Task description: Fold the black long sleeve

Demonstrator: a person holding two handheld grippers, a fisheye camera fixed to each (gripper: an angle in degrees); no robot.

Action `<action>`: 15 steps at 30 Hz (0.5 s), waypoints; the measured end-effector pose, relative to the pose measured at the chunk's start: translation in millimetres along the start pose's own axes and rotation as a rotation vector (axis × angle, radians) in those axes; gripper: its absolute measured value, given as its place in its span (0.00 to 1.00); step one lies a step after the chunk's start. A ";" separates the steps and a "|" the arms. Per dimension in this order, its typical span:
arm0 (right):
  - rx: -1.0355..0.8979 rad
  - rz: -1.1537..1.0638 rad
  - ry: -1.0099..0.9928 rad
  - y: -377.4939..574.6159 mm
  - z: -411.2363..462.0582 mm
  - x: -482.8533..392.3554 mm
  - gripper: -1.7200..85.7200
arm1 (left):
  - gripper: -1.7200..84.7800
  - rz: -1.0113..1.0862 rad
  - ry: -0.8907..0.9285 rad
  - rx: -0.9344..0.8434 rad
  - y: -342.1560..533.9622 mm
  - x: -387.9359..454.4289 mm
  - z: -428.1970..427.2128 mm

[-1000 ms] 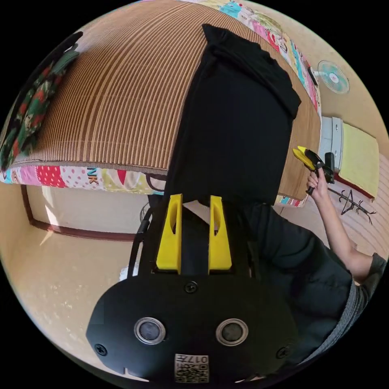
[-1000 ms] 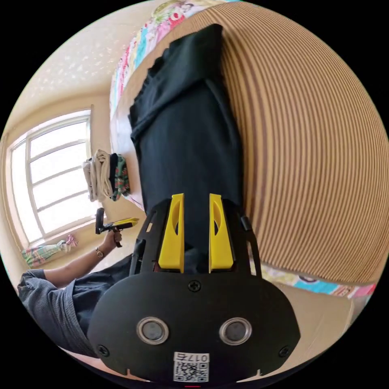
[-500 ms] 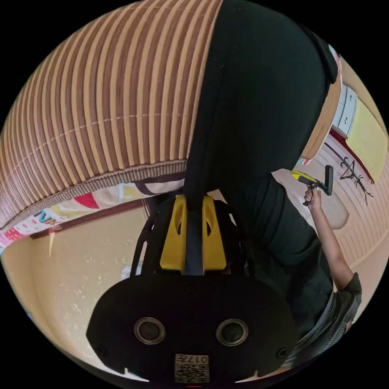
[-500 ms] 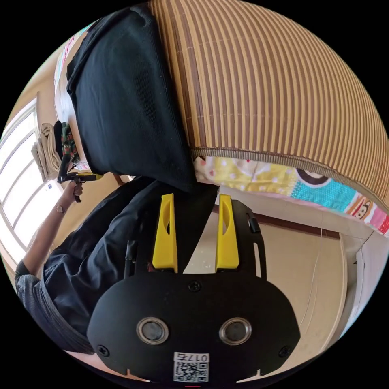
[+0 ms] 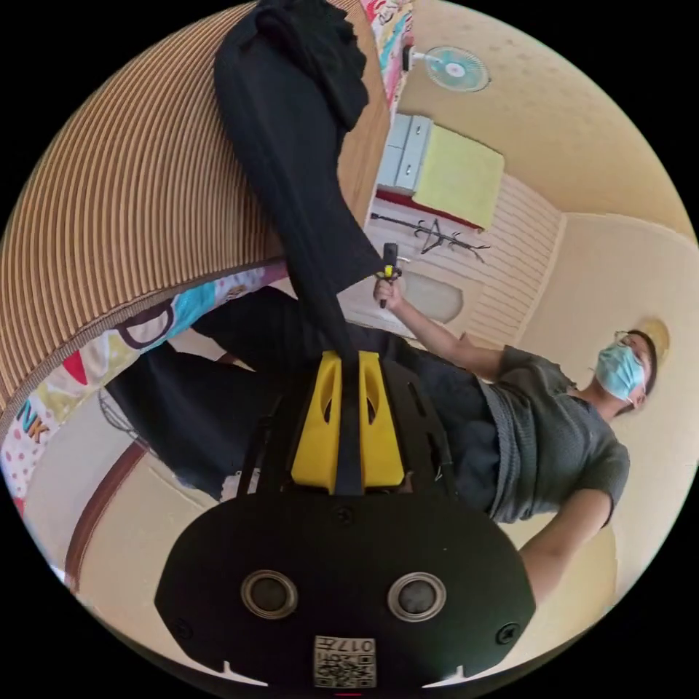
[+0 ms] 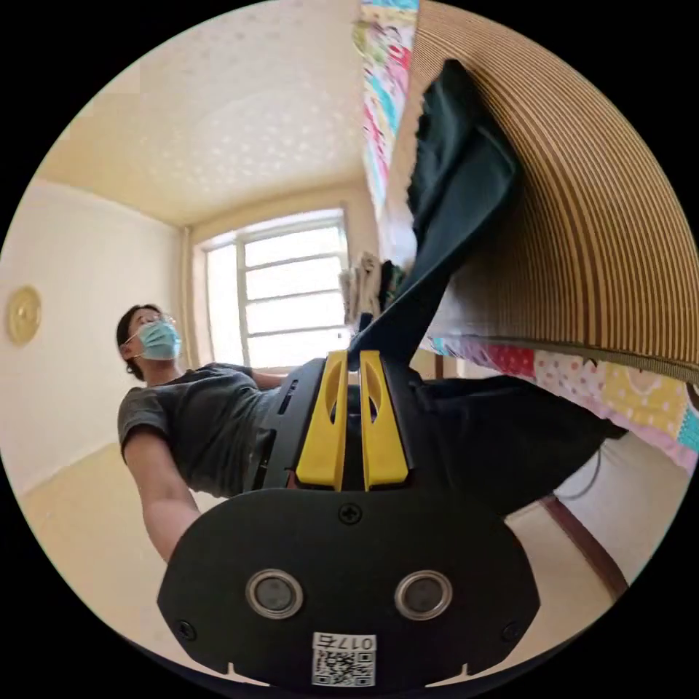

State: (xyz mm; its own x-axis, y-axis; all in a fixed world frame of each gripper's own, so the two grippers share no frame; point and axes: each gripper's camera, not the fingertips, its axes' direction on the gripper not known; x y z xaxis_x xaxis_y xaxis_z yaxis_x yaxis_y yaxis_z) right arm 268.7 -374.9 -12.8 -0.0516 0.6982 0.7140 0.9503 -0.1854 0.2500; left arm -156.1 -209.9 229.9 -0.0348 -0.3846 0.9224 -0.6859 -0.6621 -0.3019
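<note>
Shirt: black long sleeve [image 5: 291, 124] lies partly on the striped mat [image 5: 124, 218], its near end lifted off the edge.
Left gripper [image 5: 348, 364]: my jaws pinch one hem corner.
Right gripper [image 6: 353, 360]: clamped on the other corner, I judge so the cloth stays taut for folding over.

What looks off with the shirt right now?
Nothing damaged. The black shirt is bunched at its far end on the striped mat, not spread flat. The left gripper and right gripper are each clamped on its near edge, pulling it taut off the bed edge.
</note>
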 end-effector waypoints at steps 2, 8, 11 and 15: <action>0.117 -0.163 -0.195 33.0 -9.3 -28.9 0.05 | 0.07 0.081 0.153 0.034 17.9 13.9 -12.5; 0.360 -0.268 -0.254 74.3 -2.4 -42.7 0.04 | 0.07 0.310 0.383 0.337 67.5 60.1 -44.5; 0.546 -0.100 -0.203 68.2 -10.7 -3.9 0.04 | 0.07 0.197 0.349 0.488 66.2 49.7 -50.8; 0.675 0.092 -0.194 23.6 -13.4 38.7 0.04 | 0.07 0.006 0.265 0.663 27.0 33.9 -59.2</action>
State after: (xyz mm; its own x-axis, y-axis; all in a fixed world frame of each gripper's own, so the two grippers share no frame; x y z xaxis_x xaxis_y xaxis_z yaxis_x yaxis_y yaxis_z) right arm 285.0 -361.5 29.5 0.0341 0.8228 0.5673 0.9341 0.1756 -0.3109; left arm -218.9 -202.8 267.3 -0.2703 -0.2758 0.9224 -0.1012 -0.9447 -0.3120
